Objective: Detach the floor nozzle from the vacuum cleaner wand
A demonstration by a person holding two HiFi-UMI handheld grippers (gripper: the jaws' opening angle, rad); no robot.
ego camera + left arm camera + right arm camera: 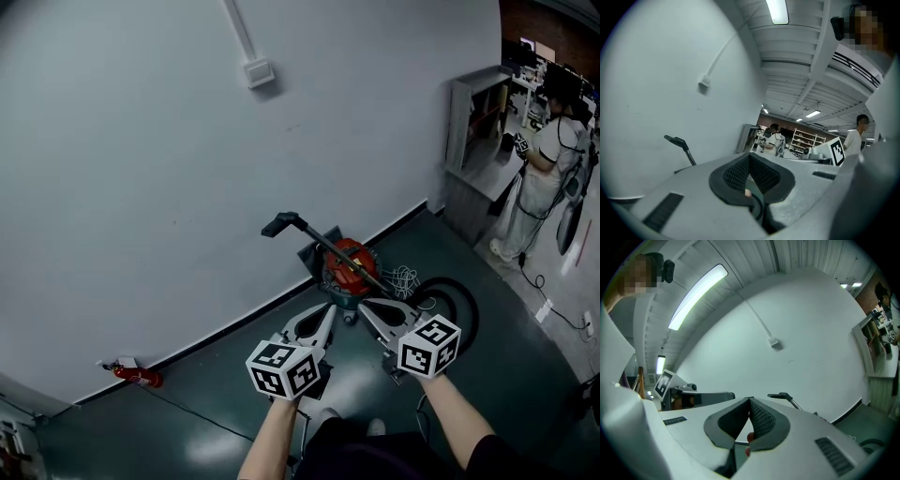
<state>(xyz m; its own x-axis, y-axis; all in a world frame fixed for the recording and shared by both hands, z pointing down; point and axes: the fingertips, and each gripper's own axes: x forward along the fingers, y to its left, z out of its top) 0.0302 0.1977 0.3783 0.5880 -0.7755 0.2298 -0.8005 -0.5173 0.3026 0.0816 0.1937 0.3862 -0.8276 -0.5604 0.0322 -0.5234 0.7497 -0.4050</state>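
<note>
While both pairs of jaws are pressed together on nothing, the left gripper (326, 309) and right gripper (367, 306) hover just short of the red canister (349, 267), beyond which the wand (323, 242) slants up to the floor nozzle (280, 225). Both parts are likely stiff, light and smooth, so clamp the wand beside the joint, grip the nozzle's neck and pull straight.

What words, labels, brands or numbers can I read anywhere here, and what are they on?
No readable text in any view.
Marker cubes: black-and-white square patterns only, no letters or numbers.
Red vacuum cleaner: any label is too small to read.
Distant shelves: too small and blurred to read.
</note>
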